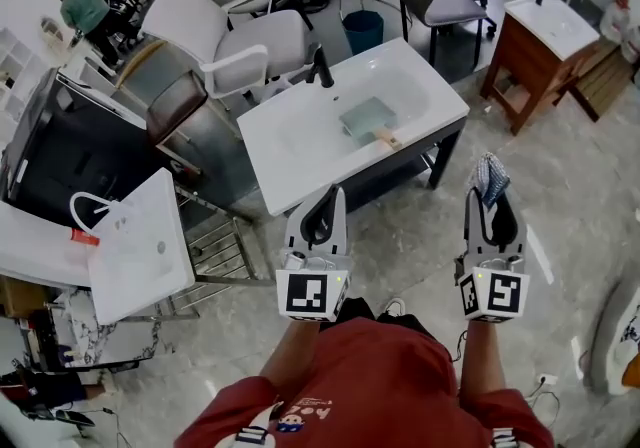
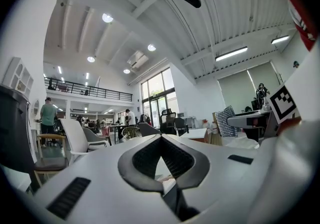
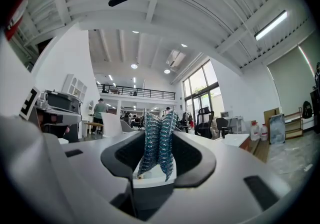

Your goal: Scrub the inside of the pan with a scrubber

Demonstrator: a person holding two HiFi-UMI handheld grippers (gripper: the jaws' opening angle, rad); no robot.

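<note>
Barely started: grips mesh scrubber (image 1: 490,176) clamped in right gripper (image 3: 159,130), holds left gripper (image 2: 161,138) clenched on nothing, leaves square pan (image 1: 368,120) untouched in washbasin (image 1: 300,148) toward its right edge, well apart, all scrubbing yet to do.

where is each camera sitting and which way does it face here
Head view: on the person's head, facing steeply down at the white rectangular sink top; red shirt, left tongs and right tongs show.
Left gripper view: on the left tongs, facing forward and upward; its shut, empty tips show.
Right gripper view: on the right tongs, facing likewise; tips clamp the blue mesh scrubber.
Shared: head and right gripper views both show that scrubber.
</note>
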